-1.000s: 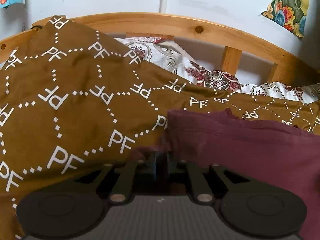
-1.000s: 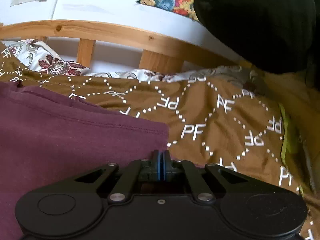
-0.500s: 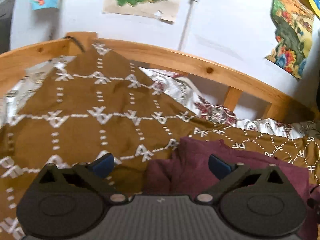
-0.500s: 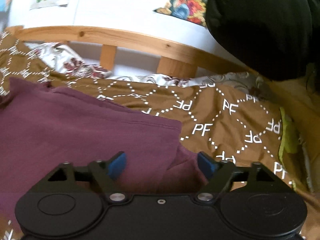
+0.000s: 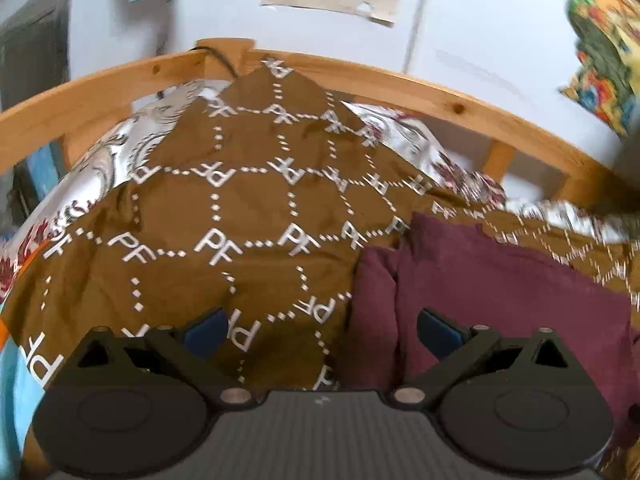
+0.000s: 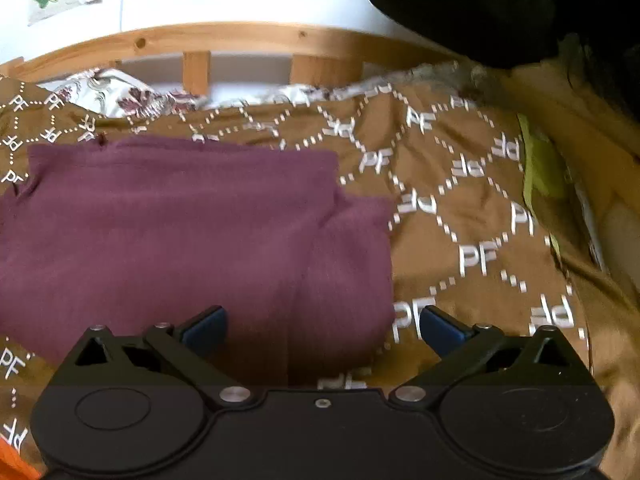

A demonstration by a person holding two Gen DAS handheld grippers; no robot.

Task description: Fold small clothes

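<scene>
Garment (image 6: 168, 232): maroon, folded, lies flat on brown "PF" cover (image 6: 460, 200) on the bed; a narrower folded layer shows at its right edge.
L hand-held gripper (image 5: 320, 326): jaws wide apart, nothing held; blue pads (image 5: 204, 328) clear of the cloth, garment's left edge (image 5: 500, 280) betw. & beyond them.
R hand-held gripper (image 6: 322, 326): jaws opening, v. wide, pads not pressing; garment's near right corner sits betw. them.
Bed rail (image 6: 240, 36): wood, behind cover; floral sheet (image 6: 120, 98) under it.
</scene>
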